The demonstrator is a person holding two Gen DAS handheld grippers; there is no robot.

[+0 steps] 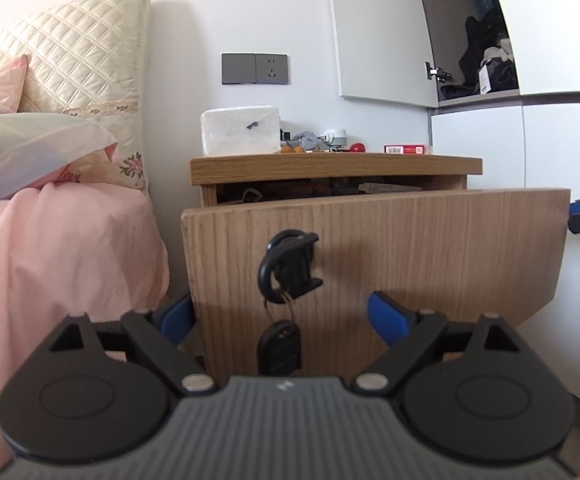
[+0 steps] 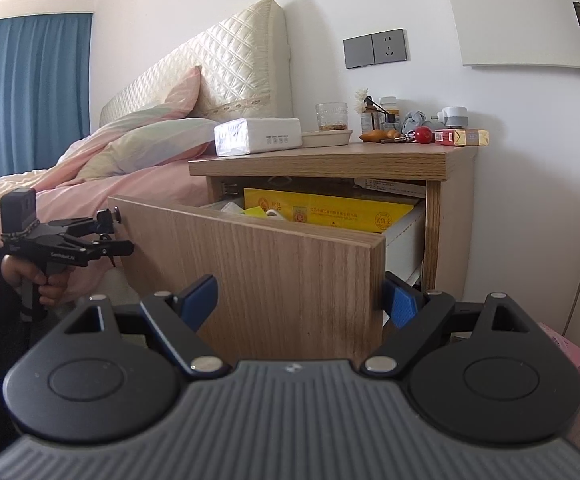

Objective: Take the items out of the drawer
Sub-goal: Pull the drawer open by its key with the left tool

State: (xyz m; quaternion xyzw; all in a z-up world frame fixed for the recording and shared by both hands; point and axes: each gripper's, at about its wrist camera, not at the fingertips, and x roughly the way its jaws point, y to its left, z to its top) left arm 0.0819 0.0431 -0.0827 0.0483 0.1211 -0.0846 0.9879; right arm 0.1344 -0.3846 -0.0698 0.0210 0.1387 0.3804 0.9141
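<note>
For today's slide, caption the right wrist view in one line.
Open right hand-held gripper faces the pulled-out drawer, yellow box inside; left hand-held gripper at its front.

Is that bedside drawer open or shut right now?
Open. The drawer front stands well out from the nightstand, and a yellow box shows inside.

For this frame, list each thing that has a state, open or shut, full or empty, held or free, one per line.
Drawer: pulled open, items inside.
Yellow box: lying in the drawer, not gripped.
Key: in the drawer front's lock, fob hanging below.
Left gripper: open, in front of the drawer, holding nothing.
Right gripper: open, straddling the drawer front's edge, holding nothing.
Cupboard door: open.
Glass: nearly empty, residue at the bottom.
</note>
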